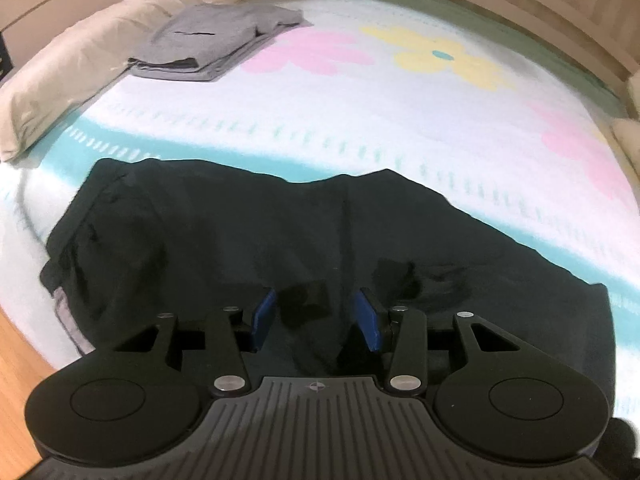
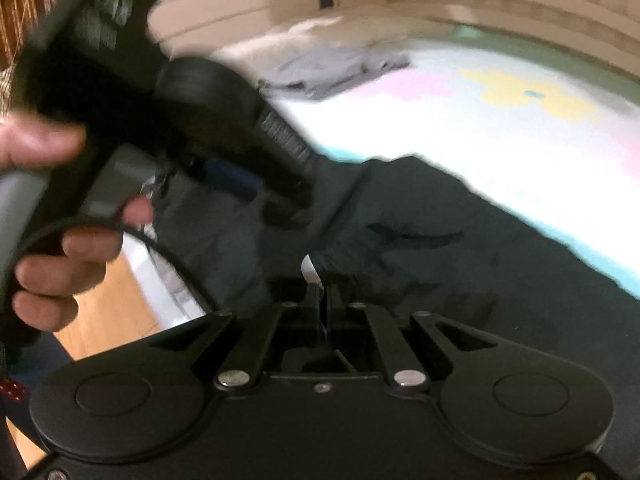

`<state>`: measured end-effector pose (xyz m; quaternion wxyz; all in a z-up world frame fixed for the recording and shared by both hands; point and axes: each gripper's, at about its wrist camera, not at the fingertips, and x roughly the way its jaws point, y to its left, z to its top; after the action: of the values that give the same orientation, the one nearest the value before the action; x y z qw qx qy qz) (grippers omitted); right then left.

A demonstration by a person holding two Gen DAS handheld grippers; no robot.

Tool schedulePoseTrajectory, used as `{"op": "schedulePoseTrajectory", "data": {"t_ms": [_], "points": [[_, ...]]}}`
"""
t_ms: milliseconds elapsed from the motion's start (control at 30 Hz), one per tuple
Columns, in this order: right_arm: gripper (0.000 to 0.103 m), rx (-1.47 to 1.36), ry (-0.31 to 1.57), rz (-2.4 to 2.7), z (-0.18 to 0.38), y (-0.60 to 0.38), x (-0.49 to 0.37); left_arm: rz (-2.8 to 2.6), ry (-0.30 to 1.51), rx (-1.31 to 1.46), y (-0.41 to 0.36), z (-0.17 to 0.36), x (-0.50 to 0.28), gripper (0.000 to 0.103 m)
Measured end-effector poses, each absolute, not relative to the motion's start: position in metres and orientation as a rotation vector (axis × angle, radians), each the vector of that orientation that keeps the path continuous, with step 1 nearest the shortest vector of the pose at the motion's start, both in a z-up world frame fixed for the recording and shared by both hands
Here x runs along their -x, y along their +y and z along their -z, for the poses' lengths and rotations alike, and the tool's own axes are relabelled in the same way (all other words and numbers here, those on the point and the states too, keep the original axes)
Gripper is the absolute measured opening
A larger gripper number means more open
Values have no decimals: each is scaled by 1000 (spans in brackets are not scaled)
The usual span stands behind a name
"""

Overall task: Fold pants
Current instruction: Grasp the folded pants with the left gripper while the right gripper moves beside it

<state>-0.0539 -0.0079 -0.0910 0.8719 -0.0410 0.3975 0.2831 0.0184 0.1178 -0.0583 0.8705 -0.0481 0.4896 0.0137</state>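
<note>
Right gripper (image 2: 323, 292) pinches shut on the dark green cloth pants (image 1: 240, 232) at six o'clock; left gripper (image 1: 316, 316), fingers half-open, grips nothing. Next, probably, lift and fold over.

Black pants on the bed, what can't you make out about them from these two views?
- Left wrist view: the near part of the black pants is hidden behind the left gripper.
- Right wrist view: motion blur; whether the shut right gripper pinches fabric is unclear.
- Right wrist view: the pants' left side is covered by the person's hand.
</note>
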Motion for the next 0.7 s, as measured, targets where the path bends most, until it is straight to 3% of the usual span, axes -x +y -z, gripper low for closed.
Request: {"op": "schedulePoseTrajectory", "data": {"t_ms": [333, 433, 500, 700], "points": [[9, 89, 879, -613, 104, -5, 57, 178, 1109, 44, 86, 85, -28, 43], [11, 94, 865, -621, 104, -4, 60, 114, 1163, 21, 86, 100, -33, 43], [18, 92, 860, -632, 102, -6, 63, 104, 1189, 58, 93, 110, -36, 43], [19, 101, 836, -626, 82, -41, 74, 93, 1194, 81, 95, 109, -36, 43]]}}
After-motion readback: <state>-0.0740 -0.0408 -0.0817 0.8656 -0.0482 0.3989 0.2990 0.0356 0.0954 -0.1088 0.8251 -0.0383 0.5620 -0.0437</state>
